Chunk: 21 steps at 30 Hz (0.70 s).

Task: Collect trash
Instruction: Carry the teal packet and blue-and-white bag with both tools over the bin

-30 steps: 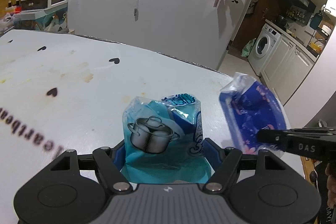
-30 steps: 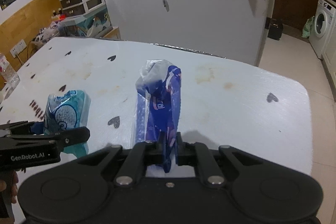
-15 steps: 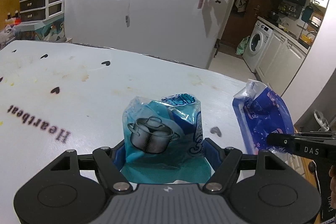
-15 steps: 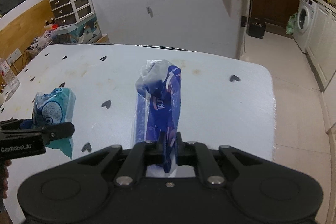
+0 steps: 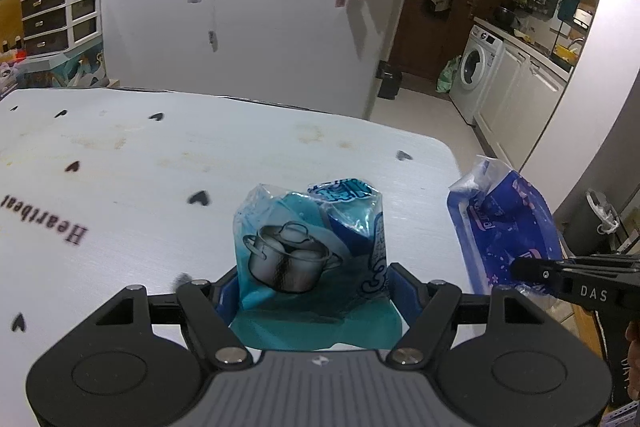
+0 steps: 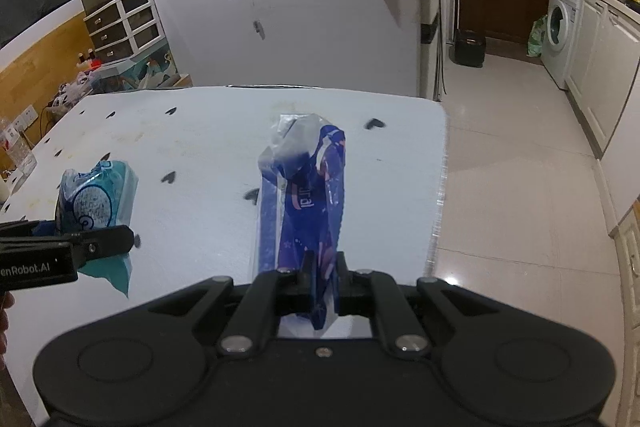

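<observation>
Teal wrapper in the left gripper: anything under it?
Only the white table shows below the teal wrapper, held in the left gripper. Its lower end is hidden by the gripper body.

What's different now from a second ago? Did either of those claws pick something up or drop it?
Nothing was picked up or dropped. Both hands carried their wrappers sideways across the table toward its rounded corner by the kitchen floor. The left gripper stays clamped on the teal wrapper; the right gripper stays pinched on the dark blue wrapper. Neither grip has shifted.
</observation>
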Motion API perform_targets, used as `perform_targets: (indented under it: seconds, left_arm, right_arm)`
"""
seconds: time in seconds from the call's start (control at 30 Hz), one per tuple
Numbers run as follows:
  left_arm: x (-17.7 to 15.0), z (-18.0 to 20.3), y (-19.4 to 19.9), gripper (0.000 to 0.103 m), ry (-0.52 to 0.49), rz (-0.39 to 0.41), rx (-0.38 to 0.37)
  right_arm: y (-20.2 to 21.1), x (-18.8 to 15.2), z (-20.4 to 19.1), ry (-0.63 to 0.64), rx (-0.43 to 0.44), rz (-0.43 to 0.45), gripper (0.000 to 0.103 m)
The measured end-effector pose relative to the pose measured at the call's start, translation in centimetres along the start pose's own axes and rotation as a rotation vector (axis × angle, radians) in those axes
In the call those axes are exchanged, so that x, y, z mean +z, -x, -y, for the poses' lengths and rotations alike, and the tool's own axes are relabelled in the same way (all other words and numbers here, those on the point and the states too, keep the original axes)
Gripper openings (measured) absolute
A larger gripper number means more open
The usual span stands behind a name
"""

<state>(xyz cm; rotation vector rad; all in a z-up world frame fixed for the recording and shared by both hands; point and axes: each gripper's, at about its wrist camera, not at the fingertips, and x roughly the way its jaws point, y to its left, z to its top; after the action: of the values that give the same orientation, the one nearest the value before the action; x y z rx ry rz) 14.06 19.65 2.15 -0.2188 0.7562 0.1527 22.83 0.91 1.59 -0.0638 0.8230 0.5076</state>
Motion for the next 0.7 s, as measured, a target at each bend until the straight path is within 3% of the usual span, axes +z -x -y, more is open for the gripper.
perform_targets:
  seconds: [0.4,0.7]
  left_arm:
    - [-0.9,11.0,-2.3,0.074,-0.032,-0.022,-0.035]
    - [-1.2,17.1,-4.8,0.074,-0.063,-0.057,-0.069]
  right_arm:
    - [2.9,-0.9,10.8,-0.024,-0.021,-0.003,0.008]
    - [3.3,-2.1,17.9,-0.057,-0.037,-0.024,0.008]
